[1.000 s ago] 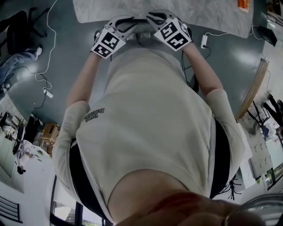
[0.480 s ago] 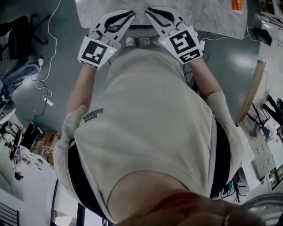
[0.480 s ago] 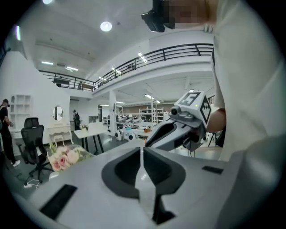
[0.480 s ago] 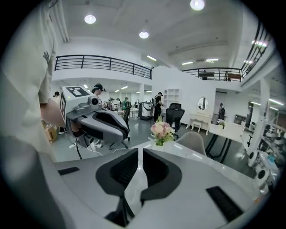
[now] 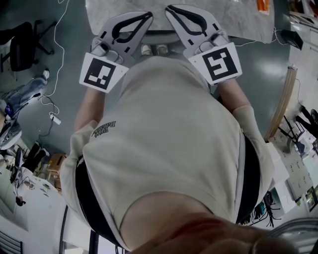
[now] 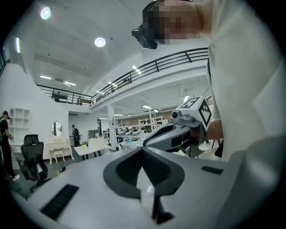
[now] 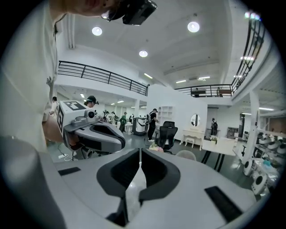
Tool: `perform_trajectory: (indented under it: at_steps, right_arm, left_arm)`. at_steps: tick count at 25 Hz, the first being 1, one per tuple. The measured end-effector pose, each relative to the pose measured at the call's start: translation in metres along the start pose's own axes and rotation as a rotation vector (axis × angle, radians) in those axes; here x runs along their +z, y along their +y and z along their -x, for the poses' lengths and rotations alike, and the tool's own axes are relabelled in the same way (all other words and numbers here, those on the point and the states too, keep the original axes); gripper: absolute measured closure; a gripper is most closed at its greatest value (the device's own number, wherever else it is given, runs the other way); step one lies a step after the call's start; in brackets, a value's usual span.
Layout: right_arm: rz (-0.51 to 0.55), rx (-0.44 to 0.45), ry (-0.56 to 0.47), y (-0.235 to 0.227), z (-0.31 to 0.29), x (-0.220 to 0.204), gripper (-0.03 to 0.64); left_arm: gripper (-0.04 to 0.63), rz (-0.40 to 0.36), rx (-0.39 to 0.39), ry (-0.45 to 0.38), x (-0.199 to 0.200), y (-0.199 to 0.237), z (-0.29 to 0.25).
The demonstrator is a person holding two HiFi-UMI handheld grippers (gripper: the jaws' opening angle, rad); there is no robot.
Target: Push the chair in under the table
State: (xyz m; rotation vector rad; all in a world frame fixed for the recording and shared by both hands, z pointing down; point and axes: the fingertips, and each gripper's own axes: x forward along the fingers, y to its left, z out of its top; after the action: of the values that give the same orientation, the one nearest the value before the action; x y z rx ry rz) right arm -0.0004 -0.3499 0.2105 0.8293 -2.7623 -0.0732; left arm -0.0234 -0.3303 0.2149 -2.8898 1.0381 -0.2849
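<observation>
A: What had just changed?

B: Both hands had come up. A second before, the left gripper [image 5: 148,15] and the right gripper [image 5: 169,9] were low at the near edge of the counter [image 5: 238,20], close together. Now they stood higher and nearer the head camera, clear of that edge.

A: And the fingers?

B: They were closed on both sides, pad against pad, with nothing between them (each gripper's own view showed only the open hall past its tips). A second earlier they had stood somewhat apart.

A: Where was the chair?

B: It was tucked under the counter, as far as I could tell. Only a thin grey strip of the chair [image 5: 159,32] showed just below the counter's near edge, between the two grippers. Its seat and legs were hidden.

A: So how did the job stand?

B: I judged the push done, with the hands let go and drawn back.

A: Counts?

B: There were two grippers, each with one marker cube [image 5: 101,73], and one counter with one chair under it. One black office chair [image 5: 21,45] stood well apart on the floor at the left, and it had no part in this.
</observation>
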Motion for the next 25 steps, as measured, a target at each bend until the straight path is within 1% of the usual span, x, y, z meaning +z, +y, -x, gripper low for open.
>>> perform_trajectory:
  at_steps: [3,6,7,10,12,18,25]
  right_arm:
    - [-0.027,-0.021,-0.042,-0.001,0.007,0.014,0.604]
    - [-0.021,-0.024,-0.051,-0.001,0.009,0.021,0.607]
    - [-0.013,-0.024,-0.051,0.000,0.009,0.023,0.607]
    - [0.018,-0.024,-0.050,0.002,0.006,0.027,0.609]
    - [0.031,-0.029,-0.052,0.003,0.004,0.028,0.608]
    - [0.012,-0.038,-0.055,0.006,-0.001,0.032,0.609]
    - [0.022,-0.040,-0.080,0.010,-0.007,0.040,0.609]
  left_arm:
    - [0.586,0.014,0.021,-0.018,0.010,0.002,0.007]
    - [0.586,0.039,0.047,-0.044,0.019,0.008,0.012]
    - [0.586,0.034,0.060,-0.045,0.020,0.011,0.015]
    - [0.586,-0.012,0.100,-0.021,0.021,0.016,0.021]
    - [0.586,-0.015,0.104,-0.015,0.021,0.018,0.025]
    - [0.586,-0.009,0.116,-0.020,0.020,0.023,0.031]
    - [0.586,0.001,0.120,-0.037,0.021,0.029,0.037]
